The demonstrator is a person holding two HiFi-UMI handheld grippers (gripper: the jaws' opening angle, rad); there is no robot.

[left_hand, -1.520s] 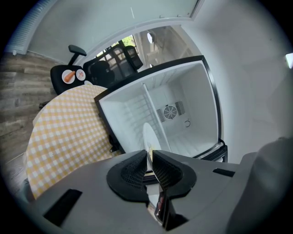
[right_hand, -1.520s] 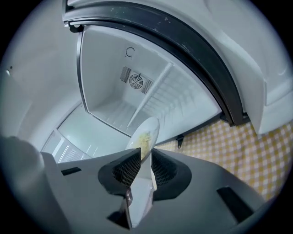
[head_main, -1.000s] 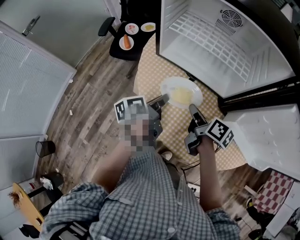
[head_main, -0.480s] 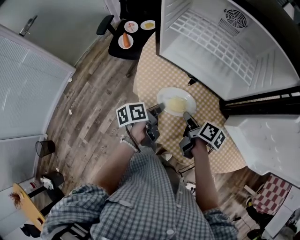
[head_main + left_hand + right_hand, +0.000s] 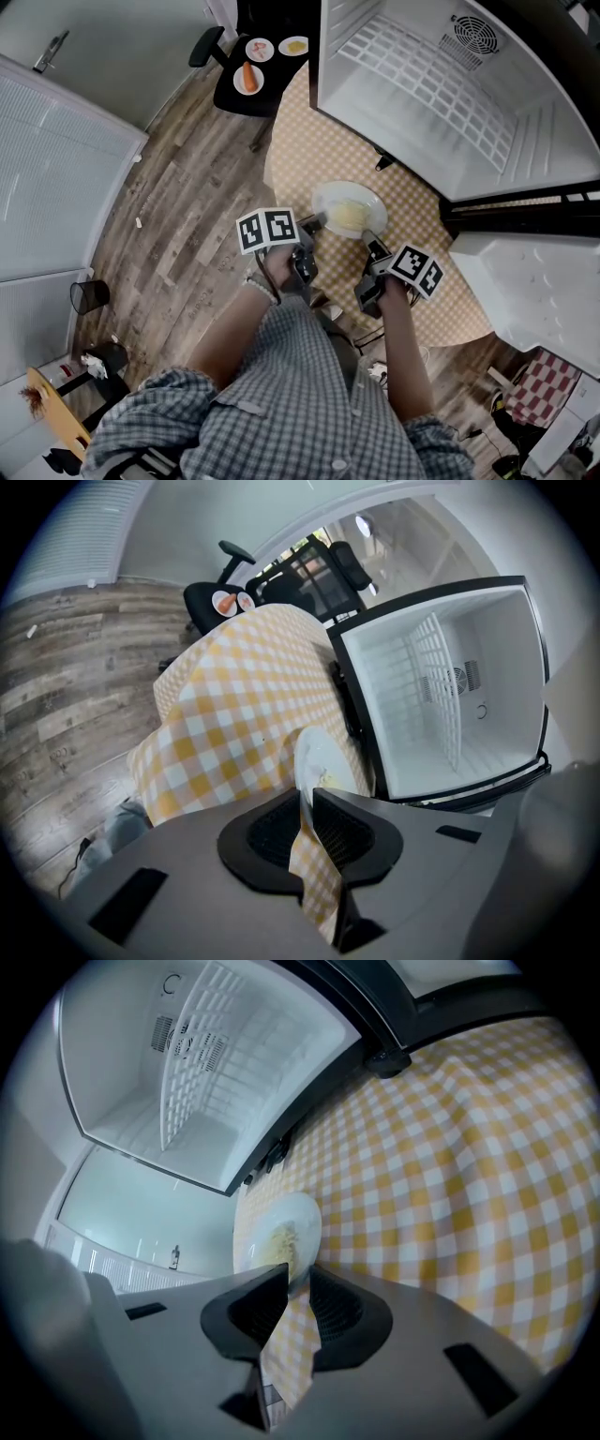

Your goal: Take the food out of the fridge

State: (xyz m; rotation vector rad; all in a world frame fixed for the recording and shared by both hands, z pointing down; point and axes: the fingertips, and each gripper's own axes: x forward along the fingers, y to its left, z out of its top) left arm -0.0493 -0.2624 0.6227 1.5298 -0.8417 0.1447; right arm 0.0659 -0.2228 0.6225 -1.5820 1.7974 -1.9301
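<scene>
A white plate [image 5: 348,210] with a heap of yellow food hangs low over the yellow-checked tablecloth [image 5: 309,150], in front of the open fridge [image 5: 441,84]; whether it touches the cloth I cannot tell. My left gripper [image 5: 313,225] is shut on the plate's near-left rim. My right gripper [image 5: 371,240] is shut on its near-right rim. In the left gripper view the plate [image 5: 322,755] stands edge-on between the pads of the left gripper [image 5: 307,797]. In the right gripper view the plate [image 5: 284,1229] sits between the pads of the right gripper [image 5: 296,1277]. The fridge interior [image 5: 206,1063] shows only bare white shelves.
A black chair [image 5: 246,89] beyond the table carries three small plates, one with a carrot [image 5: 248,75]. The fridge door [image 5: 534,277] stands open at the right. A small bin [image 5: 89,296] stands on the wooden floor at the left.
Both grippers have come down and back towards the person with the plate between them, away from the fridge opening. The plate now hangs lower over the tablecloth.
</scene>
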